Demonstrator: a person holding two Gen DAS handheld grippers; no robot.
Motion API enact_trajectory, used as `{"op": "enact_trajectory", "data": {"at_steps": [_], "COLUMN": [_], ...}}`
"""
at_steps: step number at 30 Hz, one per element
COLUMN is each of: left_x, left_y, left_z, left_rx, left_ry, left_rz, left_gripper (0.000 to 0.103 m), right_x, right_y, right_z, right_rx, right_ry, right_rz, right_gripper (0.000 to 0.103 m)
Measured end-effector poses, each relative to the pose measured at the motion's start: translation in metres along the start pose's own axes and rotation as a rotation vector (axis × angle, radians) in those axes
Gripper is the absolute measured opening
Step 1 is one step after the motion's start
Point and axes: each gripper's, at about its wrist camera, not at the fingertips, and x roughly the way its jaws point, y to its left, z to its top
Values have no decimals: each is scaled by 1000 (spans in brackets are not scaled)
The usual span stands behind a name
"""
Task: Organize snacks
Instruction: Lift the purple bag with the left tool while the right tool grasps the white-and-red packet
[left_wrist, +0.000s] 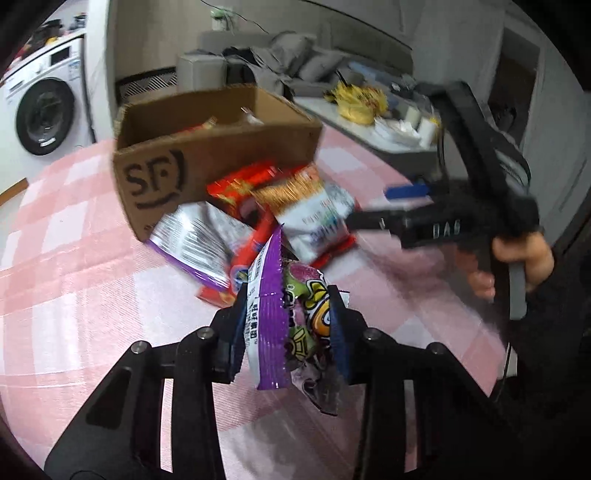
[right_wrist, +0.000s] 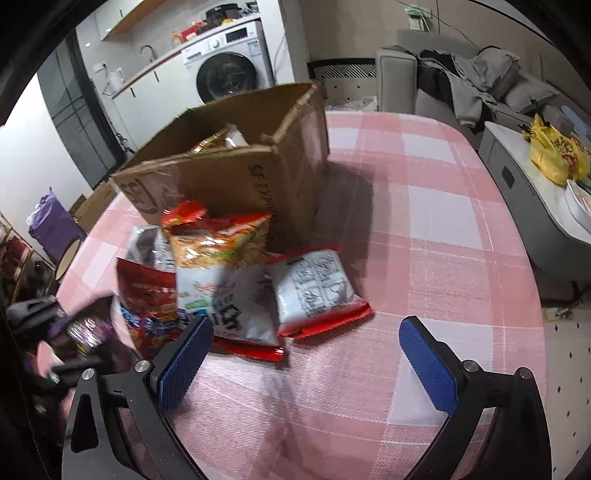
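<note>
The left hand-held gripper (left_wrist: 287, 325) is clenched on a purple-edged foil snack packet (left_wrist: 273, 325) above the pink checked tabletop (left_wrist: 74, 295), near the brown cardboard box (left_wrist: 207, 147). The right hand-held gripper (right_wrist: 306, 354) is released, empty.

Black grippers (right_wrist: 306, 363), blue ribbed pads (right_wrist: 428, 365), silver screws.

White washing machine (right_wrist: 231, 70) by the wall, grey sofa (right_wrist: 476, 85) heaped with clothes, pink checked tablecloth (right_wrist: 443, 229)
</note>
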Motion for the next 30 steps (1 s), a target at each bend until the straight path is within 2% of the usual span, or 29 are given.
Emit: {"op": "enact_trajectory", "data": {"at_steps": [6, 7, 8, 9, 18, 21, 23, 25, 30], "left_x": [-16, -19, -21, -23, -32, -34, -36, -37, -43], "left_y": [22, 25, 27, 28, 30, 32, 35, 35, 41], "left_z": [7, 7, 8, 8, 6, 7, 7, 6, 7], "left_rx": [-54, -58, -64, -67, -65, -74, -75, -80, -95], "left_ry": [-39, -44, -49, -51, -65, -70, -69, -73, -86], "left_rz": [25, 27, 27, 27, 36, 36, 42, 44, 58], "left_gripper": [35, 35, 35, 35, 35, 35, 35, 35, 35], "right_x": [15, 17, 19, 22, 30, 33, 34, 33, 18], "right_y": [-8, -11, -13, -15, -10, -7, -4, -5, -4], "right_z": [0, 0, 1, 1, 5, 7, 7, 7, 5], "right_rx": [30, 42, 53, 68, 49, 49, 28, 24, 25], "right_ry": [5, 3, 2, 3, -38, -42, -47, -50, -94], "right_rz": [-64, -79, -78, -69, -76, -53, -56, -46, -22], "right_gripper": [101, 96, 89, 88, 84, 74, 64, 59, 56]}}
